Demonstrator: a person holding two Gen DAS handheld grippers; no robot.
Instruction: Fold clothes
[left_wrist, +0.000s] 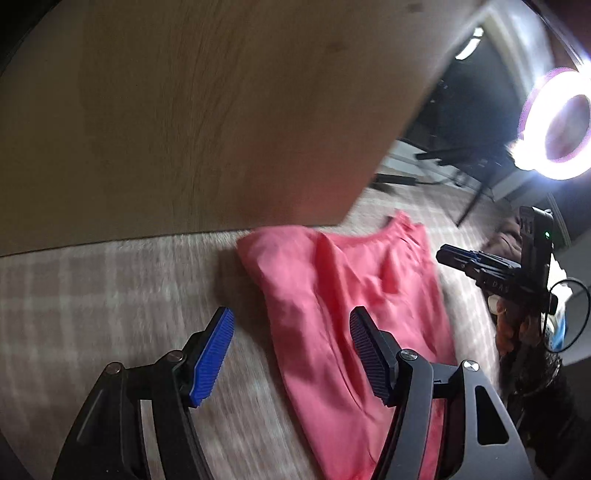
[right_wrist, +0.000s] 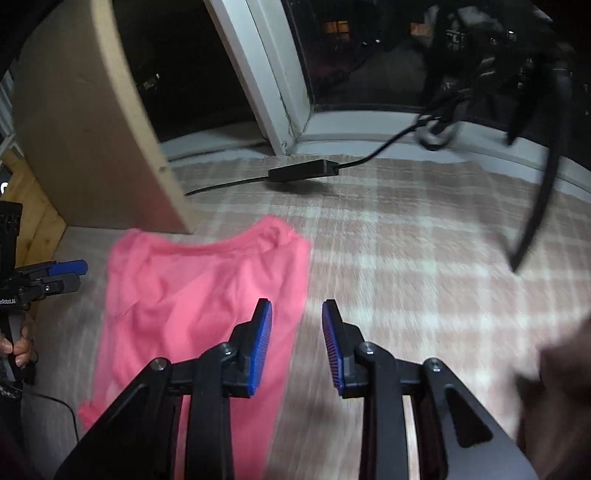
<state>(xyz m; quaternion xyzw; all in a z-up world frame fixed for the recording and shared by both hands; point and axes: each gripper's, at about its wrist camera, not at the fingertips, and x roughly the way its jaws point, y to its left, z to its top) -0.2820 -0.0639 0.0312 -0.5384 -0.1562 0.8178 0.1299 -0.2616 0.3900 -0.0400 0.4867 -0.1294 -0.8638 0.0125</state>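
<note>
Pink garment (left_wrist: 351, 295), creased, spread flat on checked bedcover (right_wrist: 406, 240) beside wooden board (left_wrist: 184, 110). Left hand-held gripper (left_wrist: 291, 354): jaws spread wide, empty, poised above garment's edge. Right hand-held gripper (right_wrist: 297, 347): jaws parted, empty, at garment's right edge. Black power adapter (right_wrist: 303, 173) near window frame (right_wrist: 266, 74). Ring light (left_wrist: 557, 125) lit.

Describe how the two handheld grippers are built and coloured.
Both the left gripper and the right gripper have black linkage arms with silver pivot bolts and ribbed blue finger pads. The right one carries a black upright module with a green light and a thin black cable.
</note>
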